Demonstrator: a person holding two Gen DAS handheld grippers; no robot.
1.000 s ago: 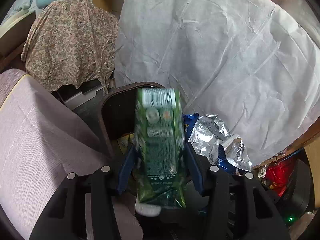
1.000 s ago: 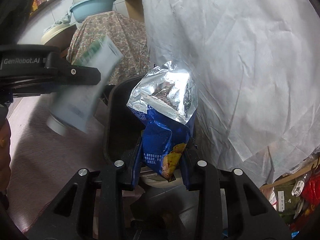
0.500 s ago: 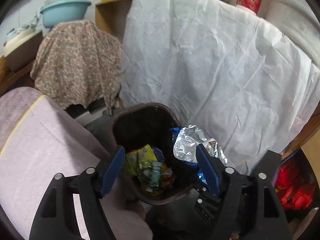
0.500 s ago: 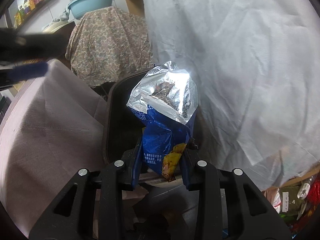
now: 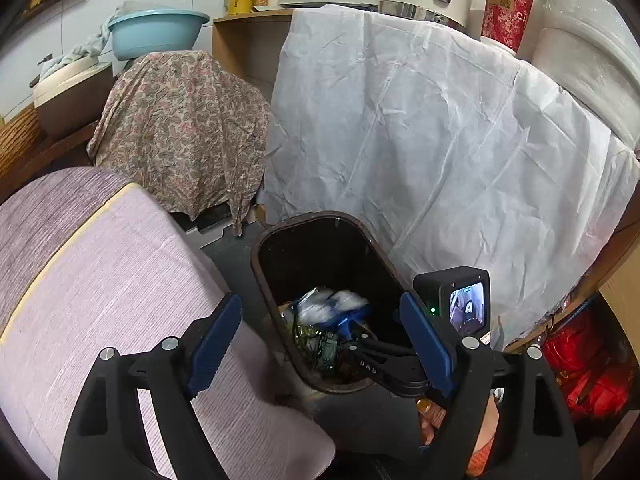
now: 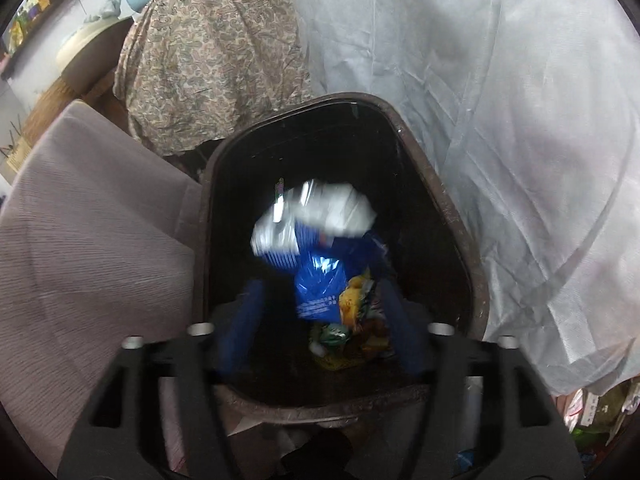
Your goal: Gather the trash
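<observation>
Both claws open over the dark bin (image 6: 472, 264)
Right gripper (image 6: 320, 320) jaws just opened; blue foil snack bag (image 6: 316, 264) loose between them, 12 o'clock. Left gripper (image 5: 320, 336) just widened, empty. Print illegible.

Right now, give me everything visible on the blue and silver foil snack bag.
The blue and silver foil snack bag is crumpled, its silver inside showing at the open top, blue printed body below. It is motion-blurred inside the dark brown plastic bin, between the right gripper's just-opened jaws, above other wrappers. Whether the pads touch it is unclear.

Blue-n-silver snack bag (image 6: 316, 240) blurred, upright-ish, mid my dark bin (image 6: 440, 208), atop other wrappers (image 6: 348, 336) at bottom.
</observation>
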